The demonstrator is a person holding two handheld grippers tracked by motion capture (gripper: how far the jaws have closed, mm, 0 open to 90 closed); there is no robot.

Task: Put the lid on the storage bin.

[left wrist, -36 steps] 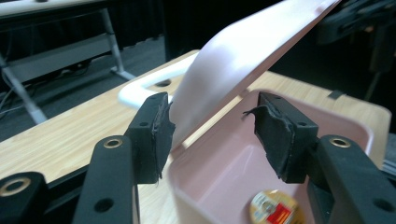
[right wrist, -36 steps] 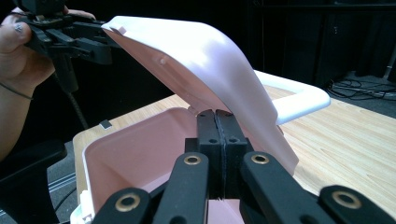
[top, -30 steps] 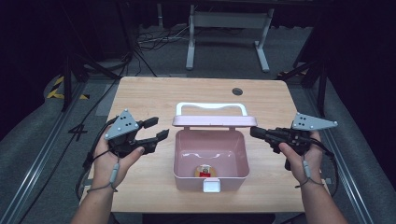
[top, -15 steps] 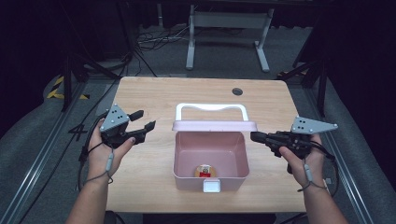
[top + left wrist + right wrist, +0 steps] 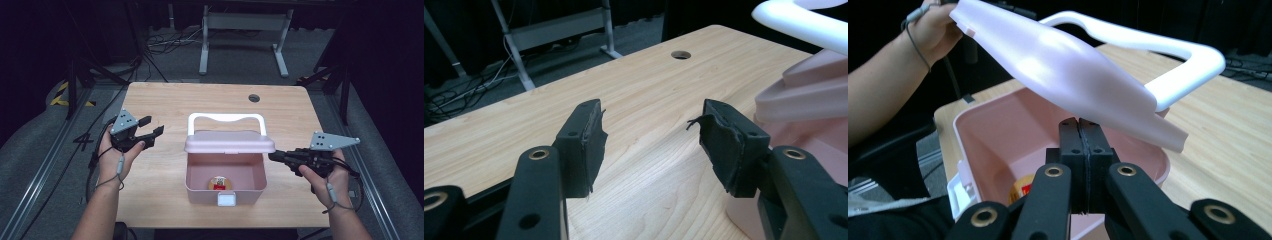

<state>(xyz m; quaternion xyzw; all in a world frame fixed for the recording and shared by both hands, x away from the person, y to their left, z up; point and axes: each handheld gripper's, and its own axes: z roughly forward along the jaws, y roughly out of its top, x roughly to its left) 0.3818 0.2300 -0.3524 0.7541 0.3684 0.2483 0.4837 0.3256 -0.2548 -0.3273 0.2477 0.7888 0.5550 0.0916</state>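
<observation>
The right gripper (image 5: 274,156), pressed together and empty, sits just under the lifted lid (image 5: 229,144) of the glossy pink plastic box (image 5: 197,186) mid-counter (image 5: 210,102), a white looped handle (image 5: 226,118) above, while left of the box the left gripper (image 5: 152,127), just widened, is spread, holding nothing.

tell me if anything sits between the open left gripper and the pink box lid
Nothing visible does. The left gripper is open and empty, with only bare table between it and the lid, which is half raised over the pink box. The shut right gripper is at the lid's far end.
</observation>
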